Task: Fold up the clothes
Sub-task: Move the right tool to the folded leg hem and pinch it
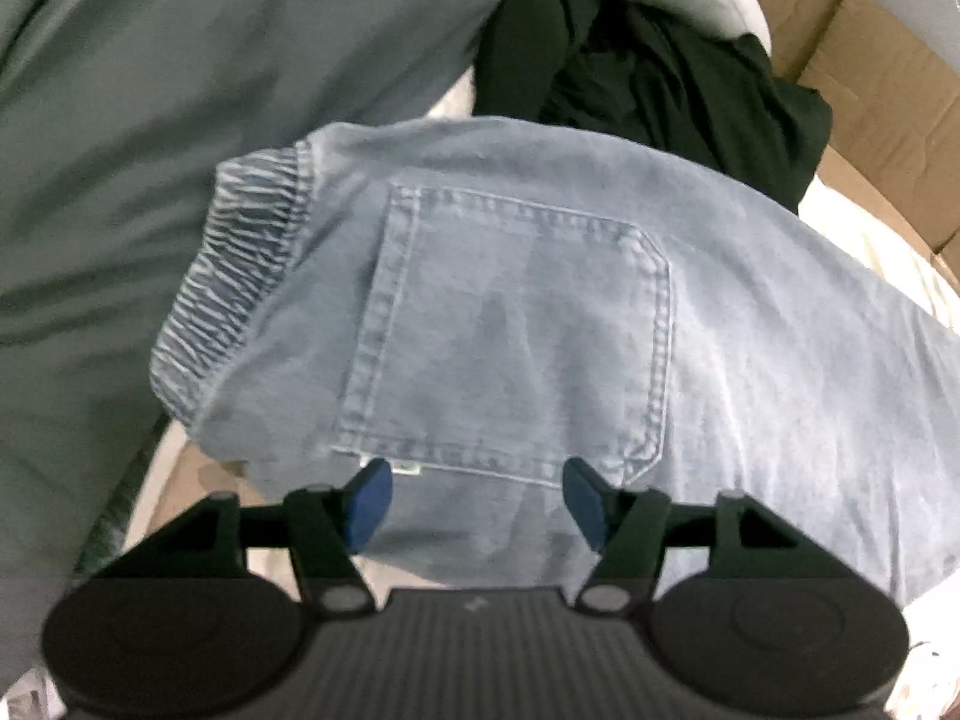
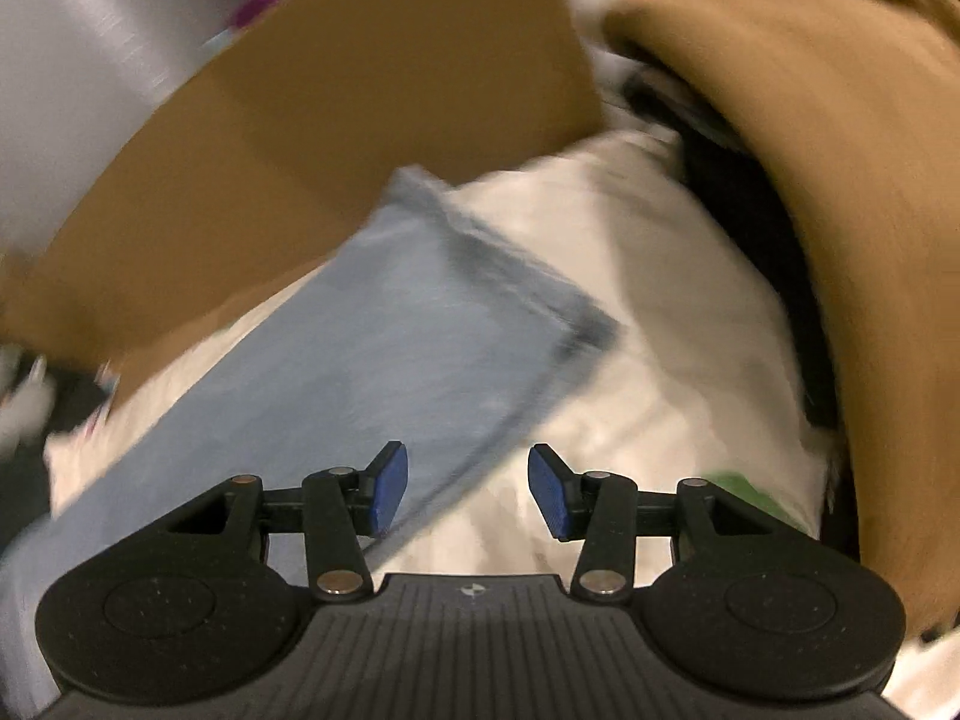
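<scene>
In the left wrist view the left gripper [image 1: 477, 501] is hanging with jaws apart, gripping nothing, over the jeans [image 1: 540, 312] near their back pocket [image 1: 510, 330], while in the blurred right wrist view the right gripper [image 2: 468, 495] is holding its jaws apart, empty, over the jeans' leg [image 2: 384, 348] lying on a white cloth [image 2: 660, 312].

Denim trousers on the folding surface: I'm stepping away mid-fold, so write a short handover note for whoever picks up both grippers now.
Left gripper: open, empty, above the light blue denim trousers near the stitched back pocket.
Right gripper: open, empty, over the hem end of a trouser leg lying on the white cloth surface.
Nearby: black garment, tan garment, cardboard box.
Done: trousers laid out flat.
Left: fold them; the other garments look unfolded.
</scene>
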Tool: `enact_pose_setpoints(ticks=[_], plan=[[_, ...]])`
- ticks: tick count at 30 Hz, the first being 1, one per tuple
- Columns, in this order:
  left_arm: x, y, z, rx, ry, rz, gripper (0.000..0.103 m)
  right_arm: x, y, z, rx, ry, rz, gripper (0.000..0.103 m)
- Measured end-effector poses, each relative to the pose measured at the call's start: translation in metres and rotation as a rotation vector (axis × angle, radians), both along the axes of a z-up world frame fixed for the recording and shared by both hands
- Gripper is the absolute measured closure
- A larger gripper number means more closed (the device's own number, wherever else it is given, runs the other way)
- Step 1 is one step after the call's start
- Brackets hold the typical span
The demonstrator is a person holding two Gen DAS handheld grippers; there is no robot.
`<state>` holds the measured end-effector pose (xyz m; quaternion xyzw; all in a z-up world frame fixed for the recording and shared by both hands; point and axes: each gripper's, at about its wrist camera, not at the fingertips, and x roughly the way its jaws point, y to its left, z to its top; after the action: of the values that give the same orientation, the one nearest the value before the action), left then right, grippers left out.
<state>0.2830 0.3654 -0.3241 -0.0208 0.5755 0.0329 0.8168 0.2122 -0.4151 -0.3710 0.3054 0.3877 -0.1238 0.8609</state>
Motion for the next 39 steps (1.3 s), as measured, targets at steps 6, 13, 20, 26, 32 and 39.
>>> enact_pose_setpoints(ticks=[6,13,20,26,32,39], plan=[[-0.013,-0.013,-0.014,-0.030,-0.003,0.009,0.037,-0.002,-0.007,-0.018,0.077,-0.047,-0.043,0.051],[-0.028,-0.021,-0.033,-0.055,-0.007,0.037,0.037,0.005,-0.018,-0.033,0.142,-0.050,-0.071,0.051],[-0.058,-0.026,-0.040,-0.091,-0.105,0.181,0.033,0.017,-0.025,-0.048,0.271,-0.088,-0.124,0.053],[-0.067,-0.028,-0.037,-0.109,-0.127,0.212,0.034,0.017,-0.034,-0.048,0.361,-0.114,-0.158,0.094],[-0.077,-0.026,-0.033,-0.155,-0.126,0.244,0.034,0.017,-0.033,-0.047,0.406,-0.151,-0.161,0.091],[-0.076,-0.026,-0.036,-0.182,-0.107,0.236,0.034,0.032,-0.024,-0.070,0.430,-0.125,-0.151,0.083]])
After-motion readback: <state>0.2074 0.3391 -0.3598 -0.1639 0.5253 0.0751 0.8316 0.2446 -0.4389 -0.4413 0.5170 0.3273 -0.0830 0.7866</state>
